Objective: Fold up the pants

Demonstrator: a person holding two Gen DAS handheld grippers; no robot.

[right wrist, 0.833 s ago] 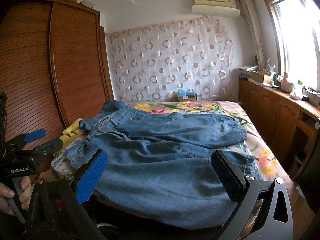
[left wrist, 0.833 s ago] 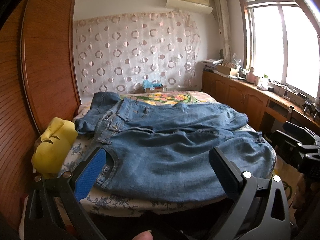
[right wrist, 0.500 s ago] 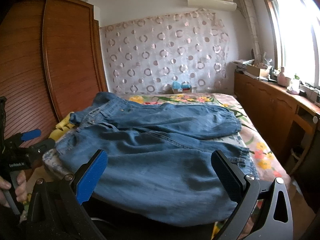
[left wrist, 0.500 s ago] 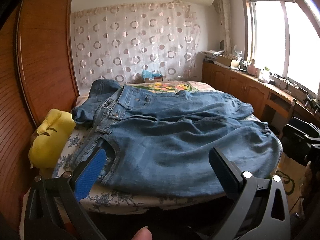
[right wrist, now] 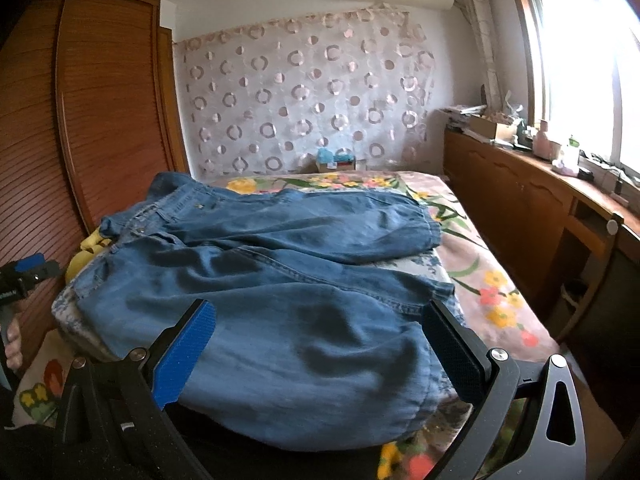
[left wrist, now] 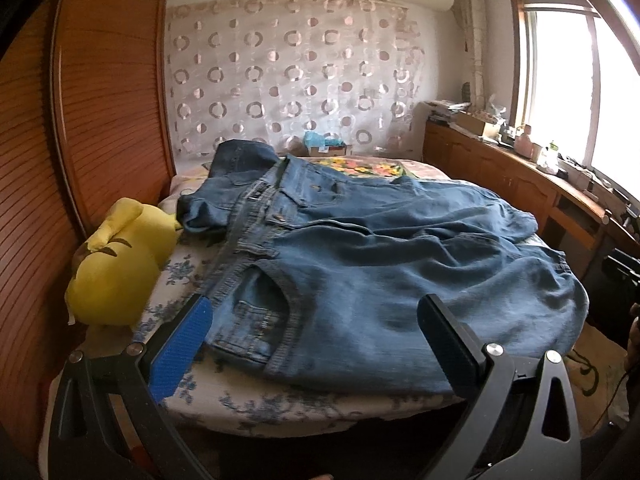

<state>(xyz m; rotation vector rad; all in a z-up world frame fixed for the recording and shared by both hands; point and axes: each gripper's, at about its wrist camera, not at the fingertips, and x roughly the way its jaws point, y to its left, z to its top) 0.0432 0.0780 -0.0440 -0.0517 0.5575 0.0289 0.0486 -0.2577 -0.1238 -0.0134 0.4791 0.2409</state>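
Observation:
Blue denim pants (left wrist: pixel 380 264) lie spread across the bed, waistband at the left, both legs running to the right. In the left wrist view my left gripper (left wrist: pixel 316 340) hovers open over the near waist pocket, nothing between its fingers. The right wrist view shows the pants (right wrist: pixel 280 280) from the leg end. My right gripper (right wrist: pixel 320 344) stands open just above the near leg close to its hem, holding nothing. The left gripper (right wrist: pixel 24 272) appears at the left edge of that view, held by a hand.
A yellow plush toy (left wrist: pixel 116 264) lies on the bed's left side by the wooden wardrobe (left wrist: pixel 100 100). A flowered bedspread (right wrist: pixel 492 292) covers the bed. Wooden cabinets (right wrist: pixel 540 208) with clutter run under the window at right. A small box (right wrist: pixel 336 162) sits at the bed's far end.
Both grippers have moved closer and lower toward the near edge of the pants; the left now sits over the waist pocket, the right over the near leg. Jaws stayed open.

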